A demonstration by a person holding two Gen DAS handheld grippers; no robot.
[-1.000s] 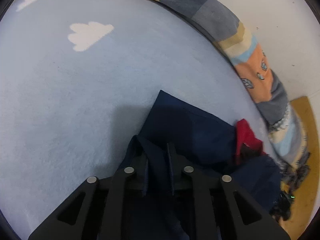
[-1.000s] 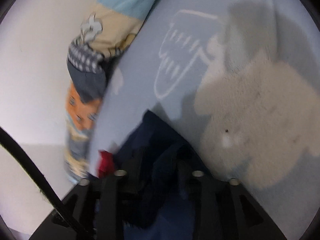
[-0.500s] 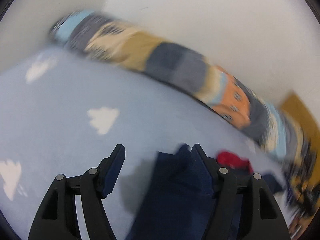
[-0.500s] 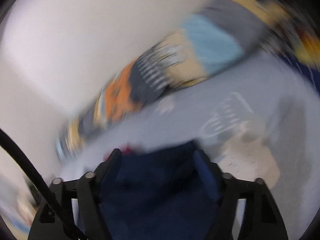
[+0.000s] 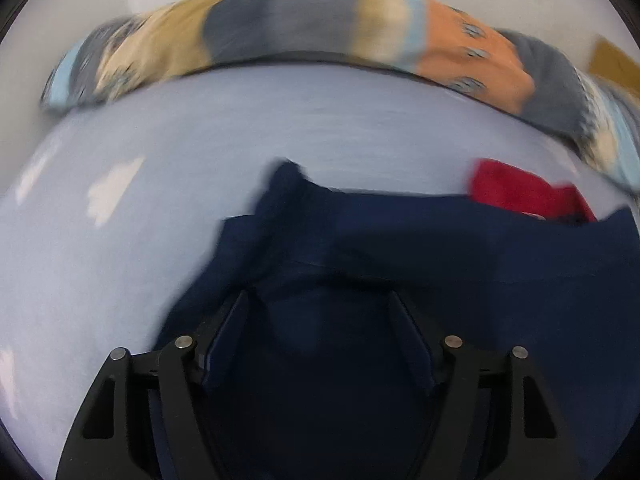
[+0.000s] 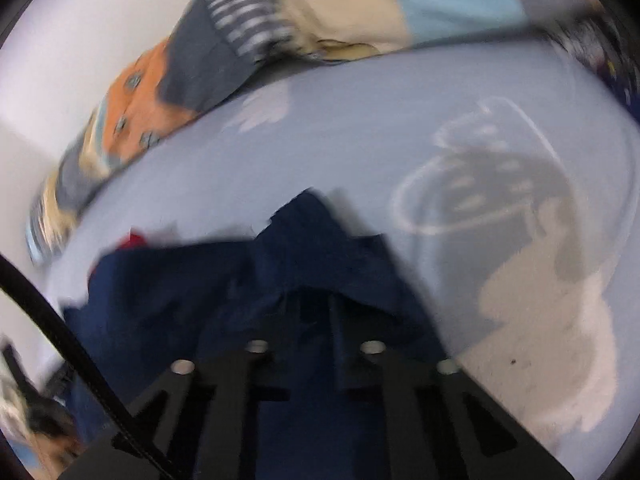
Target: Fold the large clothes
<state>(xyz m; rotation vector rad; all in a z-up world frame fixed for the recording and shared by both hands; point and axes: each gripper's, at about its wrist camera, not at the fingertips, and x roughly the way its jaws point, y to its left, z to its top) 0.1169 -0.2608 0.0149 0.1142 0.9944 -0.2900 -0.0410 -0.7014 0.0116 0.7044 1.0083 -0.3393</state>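
Note:
A dark navy garment (image 5: 400, 240) lies bunched on the pale blue bed sheet (image 5: 120, 264). A red piece of cloth (image 5: 520, 192) sticks out behind it. My left gripper (image 5: 320, 300) is open, its fingers (image 5: 228, 328) wide apart over the navy cloth. In the right wrist view the same navy garment (image 6: 200, 280) fills the lower middle. My right gripper (image 6: 316, 308) has its fingers close together with navy cloth pinched between them. The red cloth (image 6: 134, 240) peeks out at the left. Both views are blurred.
A rolled patchwork blanket (image 5: 320, 28) in grey, tan, orange and light blue lies along the far edge of the bed against a white wall; it also shows in the right wrist view (image 6: 224, 52). The sheet carries white cloud prints (image 5: 112, 188) and a whale drawing (image 6: 480, 176).
Both grippers let go of the garment half a second ago and swung upward. Now the left stays open over the cloth, while the right has closed on the navy cloth again.

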